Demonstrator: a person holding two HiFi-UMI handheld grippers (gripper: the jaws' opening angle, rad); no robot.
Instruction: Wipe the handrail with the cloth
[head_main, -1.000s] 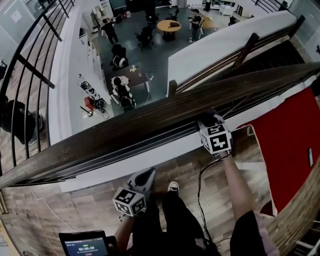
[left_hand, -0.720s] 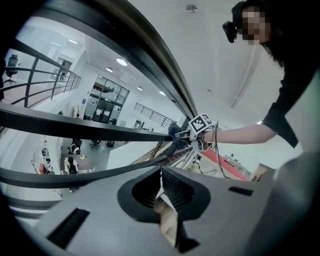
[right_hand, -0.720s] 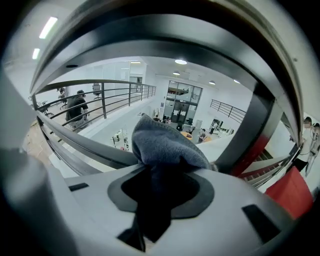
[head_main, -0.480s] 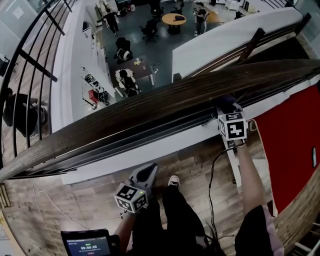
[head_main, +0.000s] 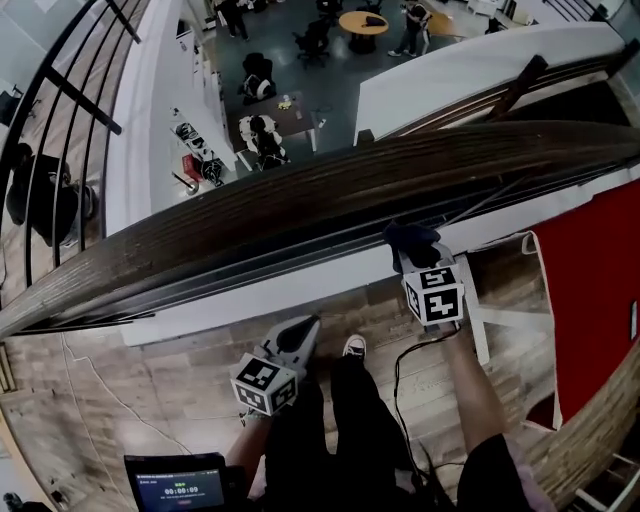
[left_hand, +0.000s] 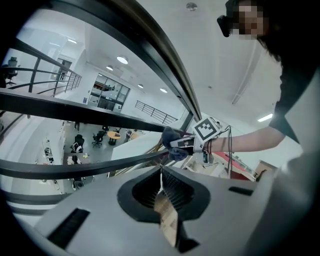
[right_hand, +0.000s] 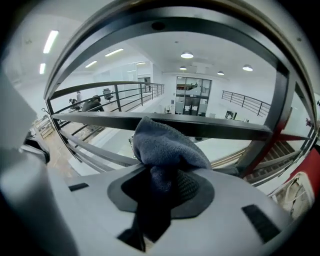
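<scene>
The dark wooden handrail (head_main: 300, 215) runs from lower left to upper right in the head view, with black metal bars (right_hand: 210, 127) under it. My right gripper (head_main: 413, 250) is shut on a dark blue cloth (head_main: 410, 237), which bunches out of its jaws (right_hand: 167, 145). The cloth sits at the rail's near edge, level with the bars; I cannot tell whether it touches. My left gripper (head_main: 295, 340) hangs lower and to the left, over the floor, shut with nothing in it. The left gripper view shows its own gripper (left_hand: 161, 172) and, beyond it, the right gripper (left_hand: 184, 145) with the cloth (left_hand: 171, 137).
Beyond the rail is a deep drop to a lower floor with tables and people (head_main: 365, 22). A white ledge (head_main: 250, 298) runs below the rail. A red panel (head_main: 595, 300) lies at right. A timer tablet (head_main: 180, 490) and my shoe (head_main: 353, 347) are near.
The right gripper with the cloth slid right along the handrail, then came back left and nearer to me, off the rail's top. The left gripper stayed low.
</scene>
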